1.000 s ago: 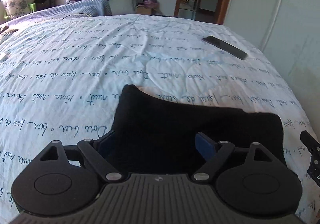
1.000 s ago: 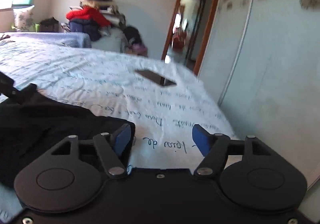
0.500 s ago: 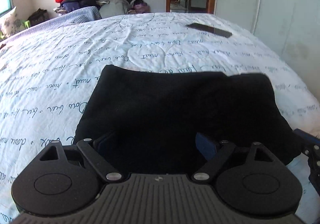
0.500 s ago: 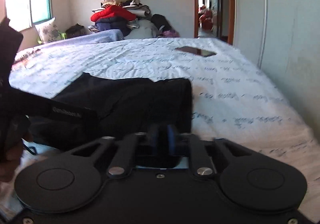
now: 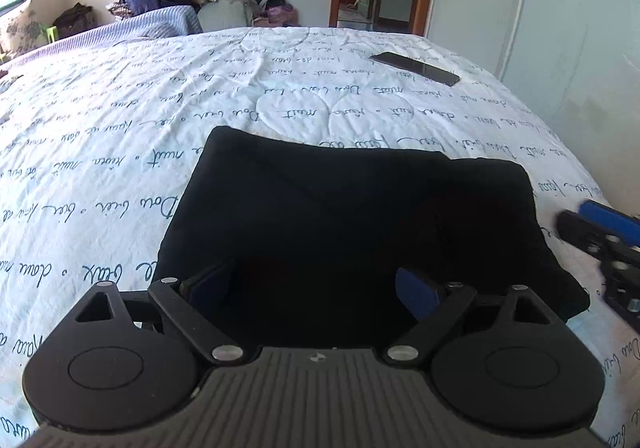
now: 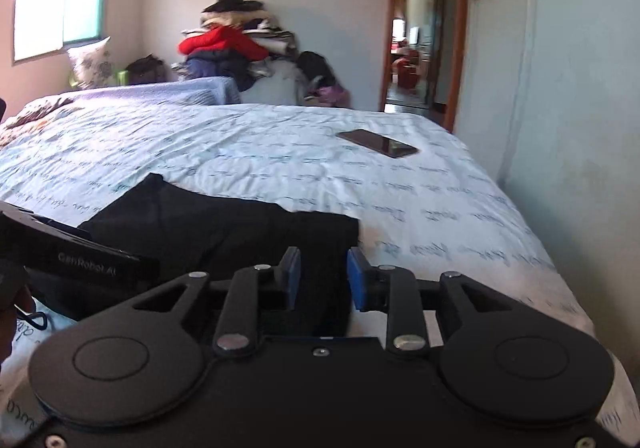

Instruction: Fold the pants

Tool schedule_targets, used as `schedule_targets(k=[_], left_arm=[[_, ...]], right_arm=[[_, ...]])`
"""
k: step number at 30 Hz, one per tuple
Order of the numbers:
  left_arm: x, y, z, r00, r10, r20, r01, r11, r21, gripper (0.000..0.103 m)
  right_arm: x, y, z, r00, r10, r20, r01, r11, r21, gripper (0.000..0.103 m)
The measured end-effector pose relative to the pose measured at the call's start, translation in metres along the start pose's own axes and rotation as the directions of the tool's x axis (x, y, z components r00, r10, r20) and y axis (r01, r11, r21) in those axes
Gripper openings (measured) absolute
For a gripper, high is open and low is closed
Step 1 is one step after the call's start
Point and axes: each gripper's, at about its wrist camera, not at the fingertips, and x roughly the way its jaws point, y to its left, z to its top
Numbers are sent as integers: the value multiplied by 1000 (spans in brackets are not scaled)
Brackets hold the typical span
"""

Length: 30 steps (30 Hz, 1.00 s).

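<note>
The black pants (image 5: 360, 224) lie folded on the bed (image 5: 120, 128). My left gripper (image 5: 316, 284) has dropped closer over their near edge, jaws wide and opening, touching nothing. My right gripper (image 6: 319, 276), pinched shut half a second ago, now has its jaws narrow and opening over the pants' right edge. The phone (image 6: 378, 143) hasn't moved.
</note>
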Motion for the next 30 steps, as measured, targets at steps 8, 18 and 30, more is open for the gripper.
schedule_targets(k=[8, 18, 30], left_arm=[[-19, 7, -10, 1000, 0, 15, -2, 995, 97, 93], [-12, 39, -8, 999, 22, -29, -21, 999, 32, 96], [-3, 52, -18, 999, -27, -45, 27, 1000, -3, 98]], right_arm=[[32, -13, -6, 989, 38, -141, -30, 998, 58, 78], [54, 43, 57, 997, 71, 6, -71, 997, -1, 101], [133, 96, 55, 957, 140, -256, -175, 977, -123, 15]])
